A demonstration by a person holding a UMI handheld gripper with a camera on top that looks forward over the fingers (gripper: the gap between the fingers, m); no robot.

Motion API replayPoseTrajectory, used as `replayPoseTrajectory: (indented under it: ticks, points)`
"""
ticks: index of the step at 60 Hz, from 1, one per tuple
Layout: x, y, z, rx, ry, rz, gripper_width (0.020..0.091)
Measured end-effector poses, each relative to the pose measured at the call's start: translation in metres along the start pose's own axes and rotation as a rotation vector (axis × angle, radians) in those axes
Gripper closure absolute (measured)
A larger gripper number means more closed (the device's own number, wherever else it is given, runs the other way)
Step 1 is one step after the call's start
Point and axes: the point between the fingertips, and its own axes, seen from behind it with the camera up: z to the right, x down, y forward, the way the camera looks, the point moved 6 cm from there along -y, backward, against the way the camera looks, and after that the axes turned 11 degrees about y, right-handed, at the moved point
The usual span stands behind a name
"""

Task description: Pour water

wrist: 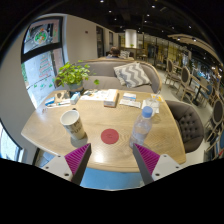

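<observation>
A clear plastic water bottle (142,126) with a blue cap stands on the wooden table (100,125), ahead of my right finger. A pale paper cup (72,124) stands to the left, ahead of my left finger. Between the two lies a round red coaster (109,136). My gripper (112,160) is open, well short of all three, with nothing between its magenta pads (78,158).
A potted green plant (71,75) and books (118,98) sit at the table's far side. A sofa with a patterned cushion (131,73) stands beyond, and a grey chair (187,120) stands at the right. A blue surface (108,178) shows just below the table's near edge.
</observation>
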Motion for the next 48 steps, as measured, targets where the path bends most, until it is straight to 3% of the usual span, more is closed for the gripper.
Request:
replayPoseTrajectory:
  ticks: [14,31,35,38,39,48]
  points:
    - [-0.004,0.061,0.085,0.026,0.035,0.055,0.025]
    - [-0.026,0.14,0.101,0.001,0.02,0.168,0.0262]
    - [-0.028,0.152,0.103,0.012,0.02,0.178,0.0364]
    - [-0.029,0.157,0.103,0.014,0.019,0.194,0.0508]
    - [-0.029,0.157,0.103,0.017,0.019,0.199,0.059]
    - [-0.03,0.157,0.103,0.028,0.055,0.221,0.069]
